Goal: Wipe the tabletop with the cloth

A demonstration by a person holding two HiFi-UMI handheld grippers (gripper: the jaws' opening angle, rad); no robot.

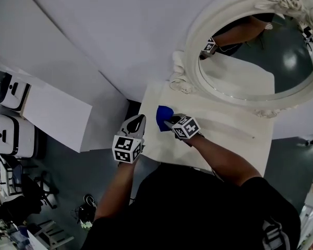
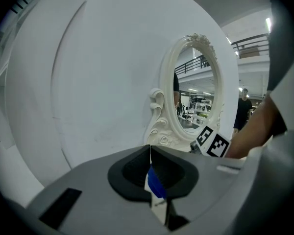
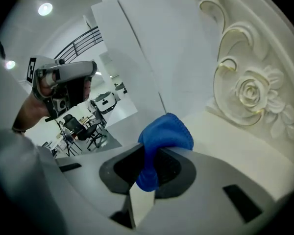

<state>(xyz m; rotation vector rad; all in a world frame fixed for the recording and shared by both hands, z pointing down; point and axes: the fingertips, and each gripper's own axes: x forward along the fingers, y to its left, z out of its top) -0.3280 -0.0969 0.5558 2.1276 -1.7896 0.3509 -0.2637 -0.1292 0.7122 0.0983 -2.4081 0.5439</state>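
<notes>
A blue cloth [image 1: 163, 117] lies bunched near the left end of the white tabletop [image 1: 224, 134]. My right gripper [image 1: 170, 123] is shut on the cloth, which bulges out over its jaws in the right gripper view [image 3: 164, 130]. My left gripper [image 1: 139, 121] hangs just off the table's left edge, apart from the cloth. Its jaws are shut with nothing in them [image 2: 150, 153]; only a blue sliver of the cloth [image 2: 156, 183] shows beyond them. The right gripper's marker cube [image 2: 211, 142] appears in front of the mirror.
An oval mirror in an ornate white frame [image 1: 250, 51] stands at the back of the table against the wall; its carved rose [image 3: 250, 94] is close to the cloth. A white panel [image 1: 52, 108], white machines [image 1: 8, 134] and a chair [image 1: 26, 191] stand to the left.
</notes>
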